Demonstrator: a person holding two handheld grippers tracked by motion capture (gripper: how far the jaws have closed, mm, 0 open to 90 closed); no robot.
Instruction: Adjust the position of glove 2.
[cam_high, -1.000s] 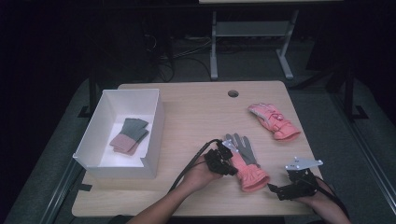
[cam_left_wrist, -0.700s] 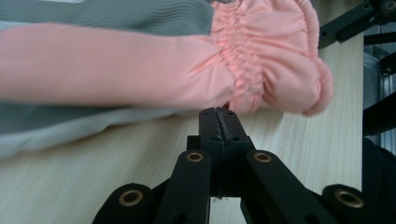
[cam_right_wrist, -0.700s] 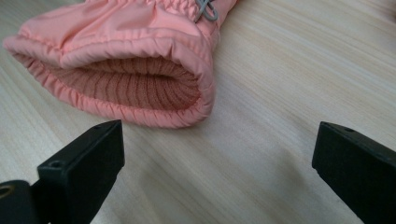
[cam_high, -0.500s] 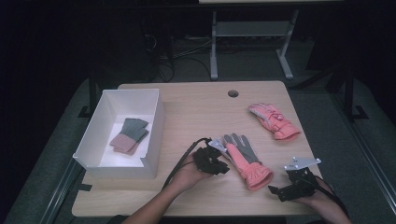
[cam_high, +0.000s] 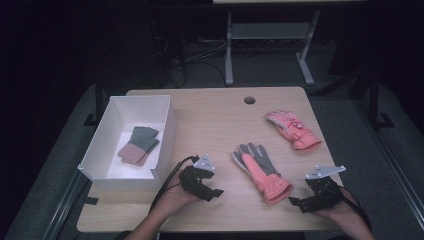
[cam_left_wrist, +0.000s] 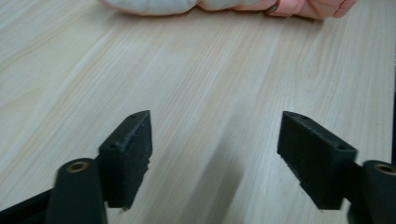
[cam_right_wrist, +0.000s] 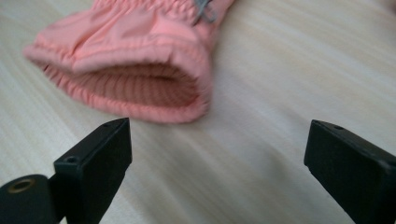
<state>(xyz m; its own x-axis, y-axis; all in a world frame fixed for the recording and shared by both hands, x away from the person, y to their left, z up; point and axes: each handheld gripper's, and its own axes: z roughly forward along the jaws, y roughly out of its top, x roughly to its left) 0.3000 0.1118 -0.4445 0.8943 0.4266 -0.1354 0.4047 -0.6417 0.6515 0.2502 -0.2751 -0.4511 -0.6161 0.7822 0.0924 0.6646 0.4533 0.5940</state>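
A pink and grey glove (cam_high: 261, 170) lies palm up near the table's front, its cuff toward me. A second pink glove (cam_high: 292, 129) lies farther back on the right. My left gripper (cam_high: 214, 192) hovers open to the left of the near glove, apart from it; in the left gripper view that glove (cam_left_wrist: 224, 5) lies along the top edge, well beyond the jaws. My right gripper (cam_high: 296, 203) stands open to the right of the cuff, and in the right gripper view the cuff opening (cam_right_wrist: 135, 86) lies just ahead of the left jaw.
A white box (cam_high: 116, 165) at the table's left holds a folded grey and pink pair of gloves (cam_high: 138, 145). The wooden table (cam_high: 210, 115) has a cable hole (cam_high: 249, 100) near its back edge. A metal stand (cam_high: 265, 35) stands behind the table.
My left gripper has let go of the near glove and drawn back left and toward me. The glove has settled flat on the table. The right gripper has barely moved.
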